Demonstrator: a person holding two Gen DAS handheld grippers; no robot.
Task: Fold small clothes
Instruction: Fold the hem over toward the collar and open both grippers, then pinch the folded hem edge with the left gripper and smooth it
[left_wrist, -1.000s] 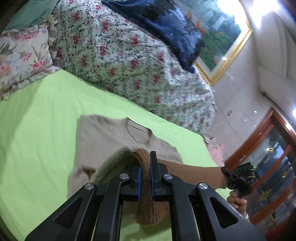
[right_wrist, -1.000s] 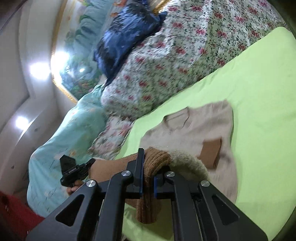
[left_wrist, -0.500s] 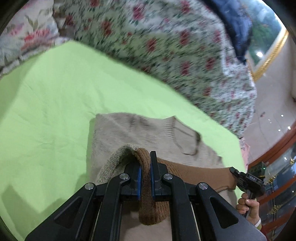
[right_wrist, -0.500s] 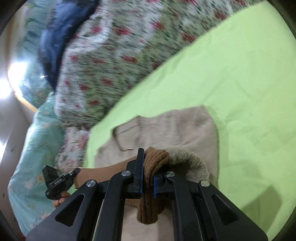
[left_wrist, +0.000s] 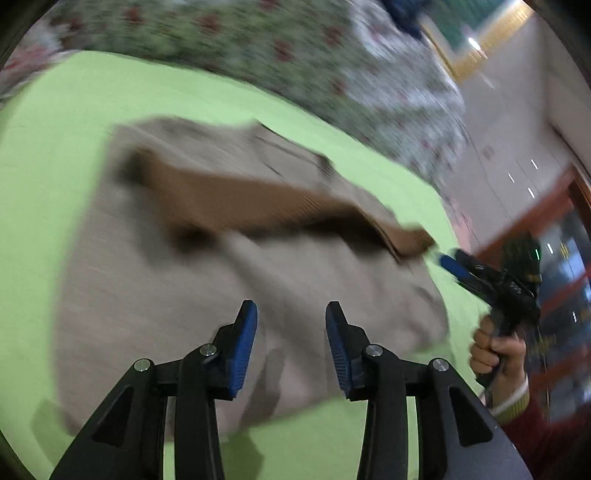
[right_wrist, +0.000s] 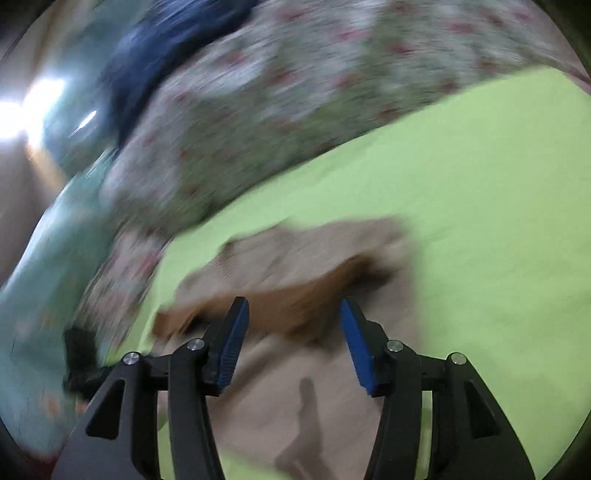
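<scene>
A small beige knit sweater (left_wrist: 155, 280) with a brown ribbed hem band (left_wrist: 258, 206) lies folded over itself on the green sheet (left_wrist: 55, 122). My left gripper (left_wrist: 291, 332) hovers just above its near part, jaws opening, nothing between the blue pads. In the right wrist view the same sweater (right_wrist: 295, 402) and its brown band (right_wrist: 295, 299) lie under my right gripper (right_wrist: 293, 334), whose jaws are also opening and empty. From the left wrist view the right gripper (left_wrist: 448, 263) shows at the band's right end, held by a hand (left_wrist: 495, 347). Both views are blurred by motion.
A flowered quilt (left_wrist: 332, 55) is heaped behind the green sheet (right_wrist: 480, 184), with a dark blue cloth (right_wrist: 162, 48) on top and a pale blue cover (right_wrist: 40, 258) at the left. A gold-framed picture (left_wrist: 476, 40) and dark wooden furniture (left_wrist: 569, 258) stand at the right.
Both grippers were shut on the brown hem band and carried it forward and down over the sweater. Now both have let go, and the band lies on the sweater.
</scene>
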